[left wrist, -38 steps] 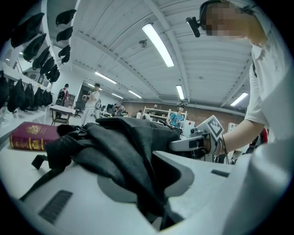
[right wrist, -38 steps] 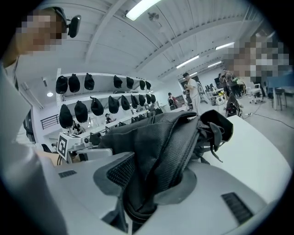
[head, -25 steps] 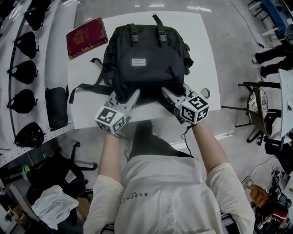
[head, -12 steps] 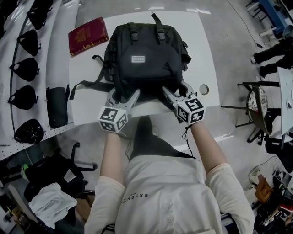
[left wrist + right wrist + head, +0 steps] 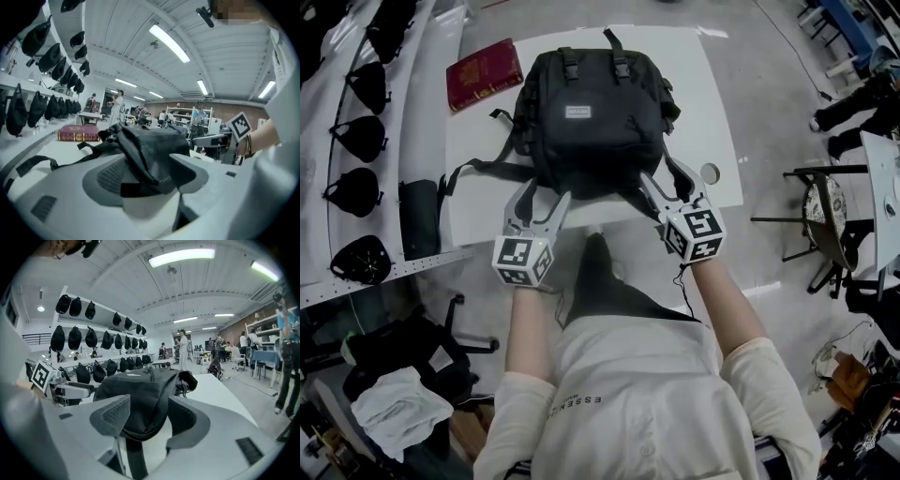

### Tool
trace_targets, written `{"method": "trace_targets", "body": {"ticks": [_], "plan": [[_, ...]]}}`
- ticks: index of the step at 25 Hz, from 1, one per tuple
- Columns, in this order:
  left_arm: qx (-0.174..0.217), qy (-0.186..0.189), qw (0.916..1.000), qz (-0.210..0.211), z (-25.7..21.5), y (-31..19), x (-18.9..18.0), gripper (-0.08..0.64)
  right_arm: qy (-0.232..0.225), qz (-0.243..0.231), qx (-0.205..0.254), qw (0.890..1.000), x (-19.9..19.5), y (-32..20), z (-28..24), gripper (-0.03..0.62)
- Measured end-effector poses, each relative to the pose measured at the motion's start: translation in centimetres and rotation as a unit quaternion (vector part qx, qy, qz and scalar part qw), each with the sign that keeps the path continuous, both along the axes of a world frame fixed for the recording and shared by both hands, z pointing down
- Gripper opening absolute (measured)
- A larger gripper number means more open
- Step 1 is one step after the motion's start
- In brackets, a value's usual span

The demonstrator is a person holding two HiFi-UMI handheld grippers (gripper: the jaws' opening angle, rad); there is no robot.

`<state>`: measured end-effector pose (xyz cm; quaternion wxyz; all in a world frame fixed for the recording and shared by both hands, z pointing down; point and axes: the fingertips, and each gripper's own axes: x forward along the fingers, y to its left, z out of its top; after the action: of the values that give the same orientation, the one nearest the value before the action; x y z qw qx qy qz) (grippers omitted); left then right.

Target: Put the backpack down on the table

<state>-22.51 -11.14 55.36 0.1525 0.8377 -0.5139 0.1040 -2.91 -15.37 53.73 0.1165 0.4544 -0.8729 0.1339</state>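
The black backpack (image 5: 591, 112) lies flat on the white table (image 5: 712, 94), its straps trailing off to the left. At its near left corner sits my left gripper (image 5: 541, 200), jaws opening, pads clear of the fabric. My right gripper (image 5: 668, 185) stands open at the near right corner. In the left gripper view the backpack's (image 5: 145, 145) near edge shows between the spread jaws of the left gripper (image 5: 147, 176), untouched. The right gripper view has the backpack (image 5: 140, 390) just past the open right gripper (image 5: 150, 418).
A red book (image 5: 484, 73) lies on the table's far left corner. A small round ring (image 5: 709, 173) rests near the right edge. Shelves with black caps (image 5: 361, 141) and a black pouch (image 5: 417, 216) run along the left. A chair (image 5: 830, 206) stands to the right.
Both grippers have opened and drawn back toward the person from the backpack's near edge. The backpack stays lying on the table.
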Motion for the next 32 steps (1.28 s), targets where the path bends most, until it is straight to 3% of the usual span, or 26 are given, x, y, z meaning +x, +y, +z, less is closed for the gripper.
{"method": "trace_targets", "body": {"ticks": [6, 10, 12, 17, 20, 22, 32], "plan": [[0.072, 0.001, 0.9971, 0.027, -6.6, 2.5, 1.7, 0.273, -0.018, -0.048, 0.04, 0.998, -2.0, 3.2, -4.6, 0.242], [0.093, 0.01, 0.9948, 0.042, -10.4, 4.0, 3.0, 0.251, -0.03, -0.075, 0.061, 0.995, -2.7, 5.1, -7.9, 0.241], [0.1, -0.006, 0.9933, 0.057, -11.7, 4.8, 3.8, 0.238, -0.034, -0.076, 0.073, 0.994, -2.6, 5.8, -9.4, 0.227], [0.13, -0.045, 0.988, 0.072, -14.4, 6.2, 5.2, 0.115, -0.038, -0.056, 0.097, 0.993, -1.8, 6.8, -12.2, 0.054], [0.145, -0.052, 0.9862, 0.061, -15.9, 6.3, 5.4, 0.035, -0.051, -0.054, 0.099, 0.992, -1.8, 7.2, -13.3, 0.021], [0.15, -0.05, 0.9859, 0.057, -16.6, 6.2, 5.4, 0.005, -0.053, -0.058, 0.105, 0.991, -2.0, 7.4, -13.9, 0.017], [0.17, -0.041, 0.9831, 0.054, -18.7, 5.2, 5.1, 0.003, -0.031, -0.065, 0.14, 0.987, -2.4, 7.1, -15.9, 0.015]]}}
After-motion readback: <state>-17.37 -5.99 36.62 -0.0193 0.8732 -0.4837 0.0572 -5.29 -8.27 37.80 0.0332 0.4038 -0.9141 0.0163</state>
